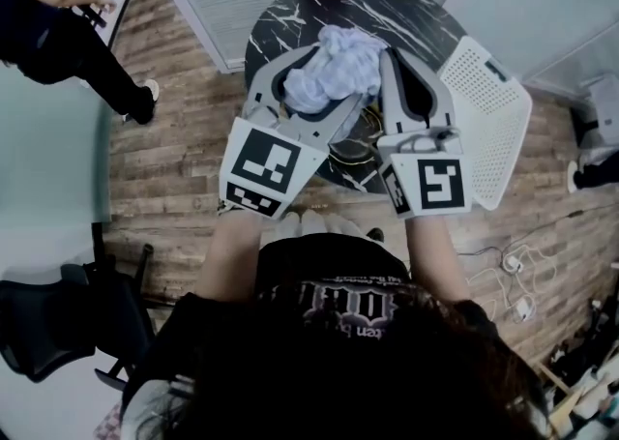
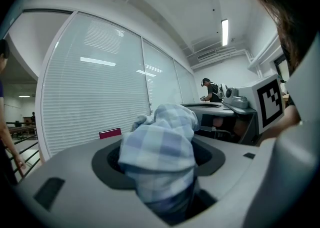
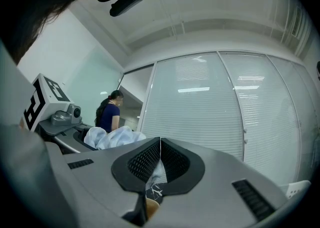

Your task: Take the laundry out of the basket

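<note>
Left tongs (image 2: 159,158) clamp cloth (image 1: 334,71), right tongs (image 3: 160,144) beside

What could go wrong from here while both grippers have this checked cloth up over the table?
1. The right gripper looks shut on only a thin edge of the checked cloth; that pinch could slip, leaving the cloth to swing from the left gripper.
2. The white basket sits close beside the right gripper; a sideways swing might knock it.
</note>
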Demonstrator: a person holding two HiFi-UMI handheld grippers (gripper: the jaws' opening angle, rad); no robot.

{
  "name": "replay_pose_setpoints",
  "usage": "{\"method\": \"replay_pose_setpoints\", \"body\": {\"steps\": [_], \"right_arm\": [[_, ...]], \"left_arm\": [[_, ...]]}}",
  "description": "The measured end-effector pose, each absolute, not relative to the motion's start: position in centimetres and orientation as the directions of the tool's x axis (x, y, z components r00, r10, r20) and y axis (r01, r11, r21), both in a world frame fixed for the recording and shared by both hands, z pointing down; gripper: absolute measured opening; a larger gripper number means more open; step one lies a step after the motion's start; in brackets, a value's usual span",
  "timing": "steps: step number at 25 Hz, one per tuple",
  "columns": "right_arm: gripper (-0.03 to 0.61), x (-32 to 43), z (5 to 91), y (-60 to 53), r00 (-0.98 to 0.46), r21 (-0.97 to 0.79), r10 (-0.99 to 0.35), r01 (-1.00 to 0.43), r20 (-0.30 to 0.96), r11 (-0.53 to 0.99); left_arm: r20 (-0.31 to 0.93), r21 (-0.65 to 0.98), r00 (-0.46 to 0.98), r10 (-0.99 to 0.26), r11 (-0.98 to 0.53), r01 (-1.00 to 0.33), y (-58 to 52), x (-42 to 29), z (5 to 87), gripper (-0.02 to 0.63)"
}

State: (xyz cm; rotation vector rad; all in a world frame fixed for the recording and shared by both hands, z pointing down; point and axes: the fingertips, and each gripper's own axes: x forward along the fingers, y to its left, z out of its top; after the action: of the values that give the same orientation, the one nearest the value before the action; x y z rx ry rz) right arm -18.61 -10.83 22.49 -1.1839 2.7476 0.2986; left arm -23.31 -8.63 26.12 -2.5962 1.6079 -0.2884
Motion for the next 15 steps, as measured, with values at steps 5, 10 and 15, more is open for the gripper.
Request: {"method": "replay_pose_setpoints", "body": {"steps": [5,10,15], "right_arm": [[0.028,-18.51,22.36,-10.82,-0.682,0.12,-0.703,-0.729,-0.2,0.673],[0.028,-18.58,22.33,-10.83,-0.682,0.123,-0.705,-0.73,-0.194,0.672],[0.028,-18.59,22.38,-10.74,-0.681,0.117,-0.706,-0.731,-0.195,0.673]], "left_arm": [[0.115,-0.168,0.432,-0.895,-0.446,-0.879,-8.54,-23.3,25.72,0.285],[0.119,-0.151,0.433,-0.893,-0.448,-0.881,-8.66,-23.21,25.95,0.285],[0.122,-0.152,0.427,-0.896,-0.442,-0.884,-8.71,-23.28,26.12,0.285]]}}
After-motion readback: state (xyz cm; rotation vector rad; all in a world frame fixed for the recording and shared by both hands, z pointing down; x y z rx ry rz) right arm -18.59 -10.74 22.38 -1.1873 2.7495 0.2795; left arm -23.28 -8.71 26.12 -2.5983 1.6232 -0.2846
